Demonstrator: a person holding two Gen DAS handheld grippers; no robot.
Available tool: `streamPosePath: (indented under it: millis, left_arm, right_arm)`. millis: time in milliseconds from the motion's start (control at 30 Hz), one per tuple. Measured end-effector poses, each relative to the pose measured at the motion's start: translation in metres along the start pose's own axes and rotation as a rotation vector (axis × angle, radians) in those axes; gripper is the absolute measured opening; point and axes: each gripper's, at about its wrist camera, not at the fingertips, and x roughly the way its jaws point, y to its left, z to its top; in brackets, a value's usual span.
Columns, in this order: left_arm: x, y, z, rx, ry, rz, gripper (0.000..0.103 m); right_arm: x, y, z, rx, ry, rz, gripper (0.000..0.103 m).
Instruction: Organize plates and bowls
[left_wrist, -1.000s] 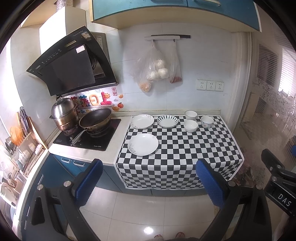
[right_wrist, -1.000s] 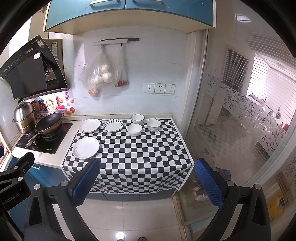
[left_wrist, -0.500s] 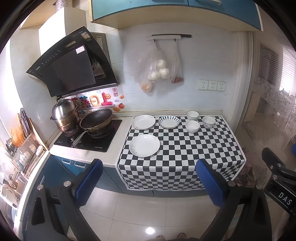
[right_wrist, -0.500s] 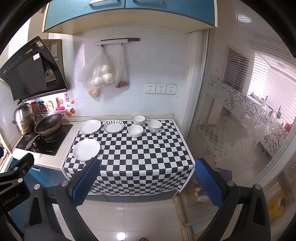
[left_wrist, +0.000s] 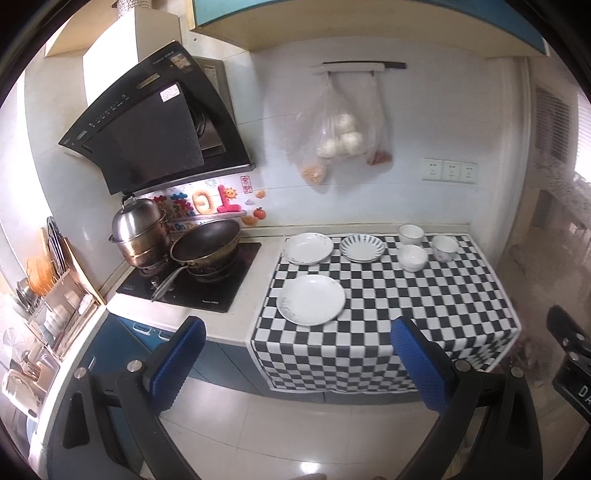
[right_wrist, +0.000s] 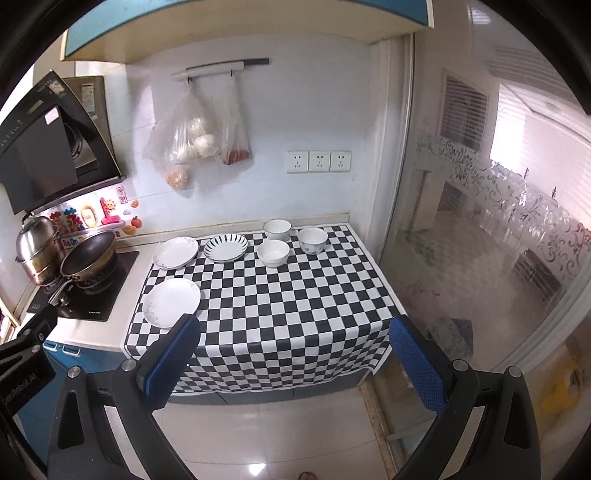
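Observation:
On a black-and-white checkered cloth (left_wrist: 406, 306) lie a large white plate (left_wrist: 311, 299) at the front left, a second white plate (left_wrist: 308, 248) behind it and a striped plate (left_wrist: 362, 247) to its right. Three white bowls (left_wrist: 412, 257) (left_wrist: 410, 233) (left_wrist: 444, 248) stand at the back right. The same plates (right_wrist: 171, 302) (right_wrist: 176, 252) (right_wrist: 226, 247) and bowls (right_wrist: 273, 253) show in the right wrist view. My left gripper (left_wrist: 295, 354) and right gripper (right_wrist: 293, 354) are open and empty, held off the counter's front edge.
A stove (left_wrist: 192, 280) with a wok (left_wrist: 205, 245) and a steel pot (left_wrist: 140, 230) is left of the cloth. A dish rack (left_wrist: 48, 295) stands at the far left. Bags (left_wrist: 340, 136) hang on the wall. A glass partition (right_wrist: 498, 221) is at the right.
Both grippers have moved closer to the counter; the plates and bowls appear larger. Nothing on the counter has moved.

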Motion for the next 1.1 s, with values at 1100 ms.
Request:
streamPosePath:
  millis: [1100]
  left_arm:
    - [0.342,-0.012,0.065,-0.021,0.244,0.095,0.103]
  right_arm:
    - [0.411,0.165,0.066,-0.196,0.295,0.223,0.103]
